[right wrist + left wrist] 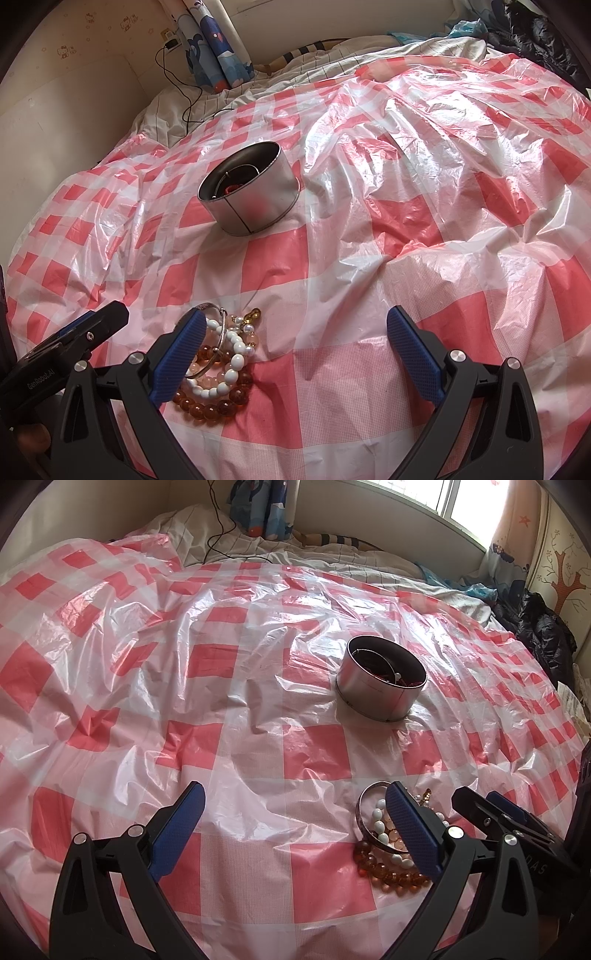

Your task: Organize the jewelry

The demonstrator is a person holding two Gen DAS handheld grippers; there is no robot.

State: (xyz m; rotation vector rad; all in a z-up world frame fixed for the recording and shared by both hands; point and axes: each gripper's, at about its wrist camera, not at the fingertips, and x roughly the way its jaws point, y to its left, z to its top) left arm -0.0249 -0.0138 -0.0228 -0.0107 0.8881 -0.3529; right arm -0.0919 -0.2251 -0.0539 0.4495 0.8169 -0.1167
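Note:
A pile of jewelry lies on the checked plastic sheet: a white bead bracelet (231,369), an amber bead bracelet (210,406), a silver bangle (219,343) and a small gold pendant (253,314) on a thin chain. My right gripper (297,314) is open, its left finger touching the pile's edge. My left gripper (295,790) is also open; its right finger covers part of the amber beads (388,877) and the bangle (364,808). A round metal tin (380,679) (247,192) stands farther back, with a bangle and something red inside.
A crinkled red-and-white checked plastic sheet (221,664) covers the bed. A black cable (184,92) runs from a wall socket across the bedding at the back. A blue patterned curtain (218,48) hangs behind. Dark clothing (543,635) is heaped at the bed's far right.

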